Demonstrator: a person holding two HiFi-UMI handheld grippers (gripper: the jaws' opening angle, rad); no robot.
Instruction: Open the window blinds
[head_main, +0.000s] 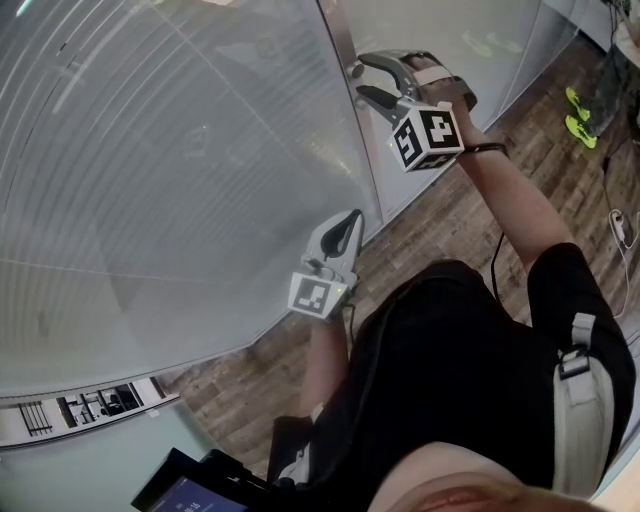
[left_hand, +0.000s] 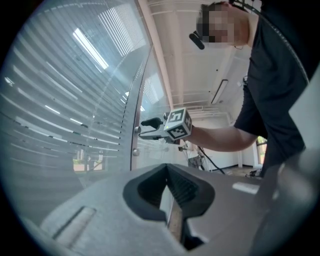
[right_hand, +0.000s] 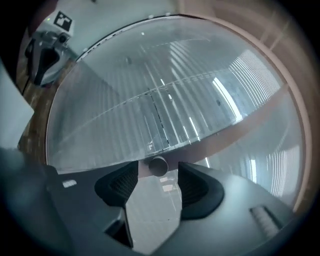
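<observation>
Since the right gripper (right_hand: 158, 172) has its jaws spread wide with the little round knob (right_hand: 158, 165) on the frame sitting between them untouched, my guess at the main risk is closing off-centre. Then the pads would just skid off that smooth knob and the blinds (head_main: 170, 150) behind the glass pane would never tilt. The left gripper (head_main: 350, 225) hangs lower by the pane, jaws together on nothing. Containers? None showing anywhere.
</observation>
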